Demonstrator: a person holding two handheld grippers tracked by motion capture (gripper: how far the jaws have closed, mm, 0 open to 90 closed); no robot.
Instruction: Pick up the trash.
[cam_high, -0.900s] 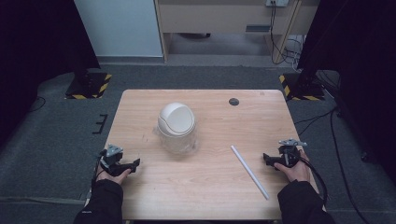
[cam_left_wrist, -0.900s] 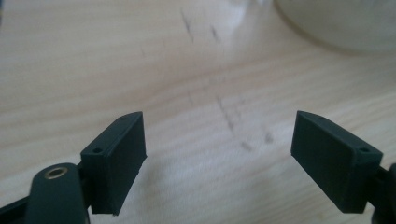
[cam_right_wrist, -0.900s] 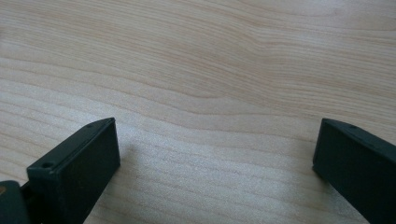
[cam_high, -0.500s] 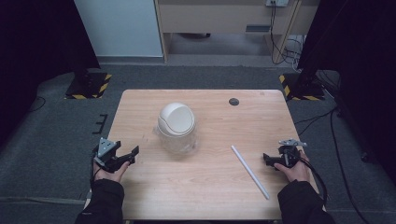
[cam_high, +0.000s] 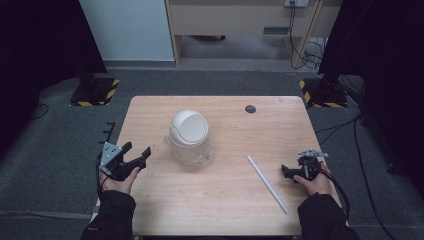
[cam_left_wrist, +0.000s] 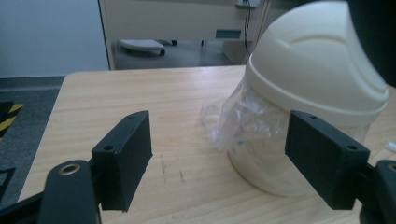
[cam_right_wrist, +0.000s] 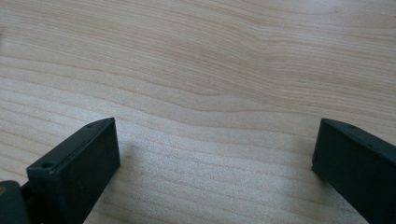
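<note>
The left gripper (cam_high: 138, 156), jaws wide apart and empty, had lifted and turned toward the small domed bin (cam_high: 188, 135) mid-table, probably to grasp it, while the right gripper (cam_high: 290, 172) rested open beside the white stick (cam_high: 267, 184).
</note>
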